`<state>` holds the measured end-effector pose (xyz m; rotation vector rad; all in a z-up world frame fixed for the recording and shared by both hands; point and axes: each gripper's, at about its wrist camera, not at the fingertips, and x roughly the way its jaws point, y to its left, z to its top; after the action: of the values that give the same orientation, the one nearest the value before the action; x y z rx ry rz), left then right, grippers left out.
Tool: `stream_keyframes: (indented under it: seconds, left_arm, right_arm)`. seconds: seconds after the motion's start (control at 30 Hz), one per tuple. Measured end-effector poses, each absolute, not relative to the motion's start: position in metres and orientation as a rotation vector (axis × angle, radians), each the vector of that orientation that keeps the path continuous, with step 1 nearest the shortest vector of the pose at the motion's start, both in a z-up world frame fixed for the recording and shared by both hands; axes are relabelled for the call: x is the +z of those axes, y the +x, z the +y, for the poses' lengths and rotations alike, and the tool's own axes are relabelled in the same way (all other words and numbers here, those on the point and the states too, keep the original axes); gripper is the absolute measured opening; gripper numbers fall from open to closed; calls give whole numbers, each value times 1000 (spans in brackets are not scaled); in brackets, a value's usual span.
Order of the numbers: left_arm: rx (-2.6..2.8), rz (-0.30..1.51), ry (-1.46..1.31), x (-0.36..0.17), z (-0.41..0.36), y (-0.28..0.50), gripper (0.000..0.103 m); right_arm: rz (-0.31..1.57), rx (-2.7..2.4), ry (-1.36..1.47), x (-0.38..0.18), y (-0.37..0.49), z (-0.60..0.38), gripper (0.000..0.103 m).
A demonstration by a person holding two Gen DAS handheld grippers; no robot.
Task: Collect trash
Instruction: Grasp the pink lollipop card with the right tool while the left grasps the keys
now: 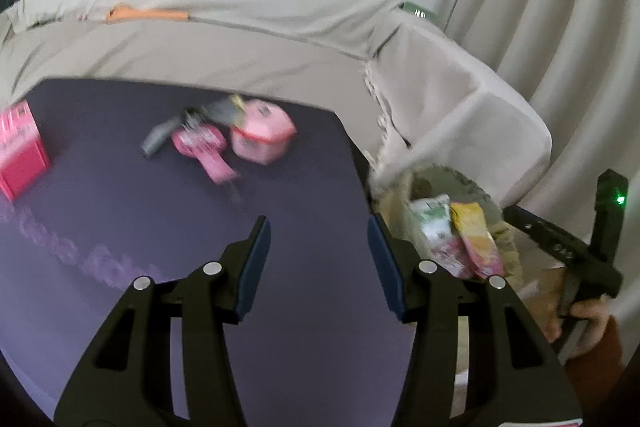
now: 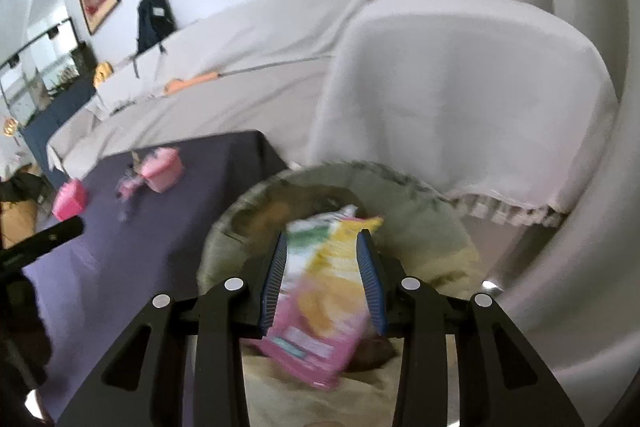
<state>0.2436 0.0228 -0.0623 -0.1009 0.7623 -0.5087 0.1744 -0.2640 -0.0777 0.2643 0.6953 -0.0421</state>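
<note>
My left gripper point(image 1: 318, 227) is open and empty above the dark purple table point(image 1: 160, 227). Pink wrappers point(image 1: 204, 147), a pink tub point(image 1: 262, 135) and a grey piece point(image 1: 158, 141) lie at the table's far side. My right gripper point(image 2: 323, 251) holds a pink and yellow snack packet point(image 2: 320, 299) between its pads point(image 2: 370, 279), over the round woven basket point(image 2: 224, 227) beside the table. The basket point(image 1: 468, 183) and packets point(image 1: 476, 239) in it also show in the left wrist view. The frames are blurred.
A pink box point(image 1: 20, 151) stands at the table's left edge. A sofa under a beige cover point(image 1: 240, 27) runs behind the table, with an orange item point(image 1: 148, 13) and a black backpack point(image 2: 154, 19) on it. Curtains point(image 1: 560, 7) hang at the right.
</note>
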Motion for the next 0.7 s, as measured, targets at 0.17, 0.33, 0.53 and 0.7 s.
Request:
stream_keyframes:
  seconds: [0.17, 0.33, 0.53, 0.7]
  left_arm:
    - [-519, 709, -65, -57, 67, 281, 49]
    - [-454, 802, -77, -72, 86, 333, 49]
    - [-406, 833, -48, -82, 75, 372, 49]
    - [-397, 939, -43, -96, 60, 409, 49]
  right_arm:
    - [669, 16, 285, -67, 188, -238, 35]
    - [703, 43, 262, -74, 215, -212, 35]
    - [750, 60, 206, -78, 240, -193, 35]
    - [781, 37, 203, -82, 256, -195, 35]
